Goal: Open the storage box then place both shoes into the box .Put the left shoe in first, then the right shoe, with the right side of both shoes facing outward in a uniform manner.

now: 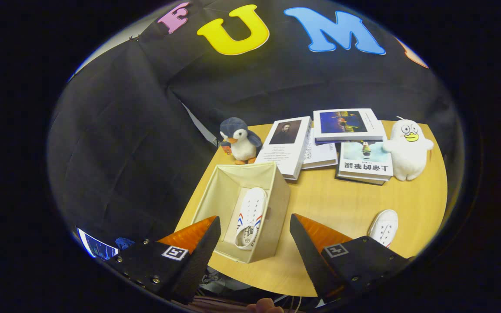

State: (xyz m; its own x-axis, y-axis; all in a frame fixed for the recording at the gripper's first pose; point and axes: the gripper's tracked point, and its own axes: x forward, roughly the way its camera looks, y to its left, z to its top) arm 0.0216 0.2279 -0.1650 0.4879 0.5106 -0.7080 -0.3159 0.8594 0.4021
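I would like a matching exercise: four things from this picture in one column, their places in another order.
1. shoe with striped side
2. plain white shoe
3. penguin toy
4. claw

a. behind the storage box, beside the books
b. open, holding nothing
c. inside the box
d. on the table, beyond the right finger

Pairs: 1-c, 2-d, 3-a, 4-b

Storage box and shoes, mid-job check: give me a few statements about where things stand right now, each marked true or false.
1. The storage box is open. True.
2. One shoe lies inside the box. True.
3. The second shoe is in the box too. False: it lies on the table, beyond one finger.
4. The gripper is shut on a shoe. False: its fingers are spread apart, holding nothing.
5. The penguin toy stands behind the box. True.
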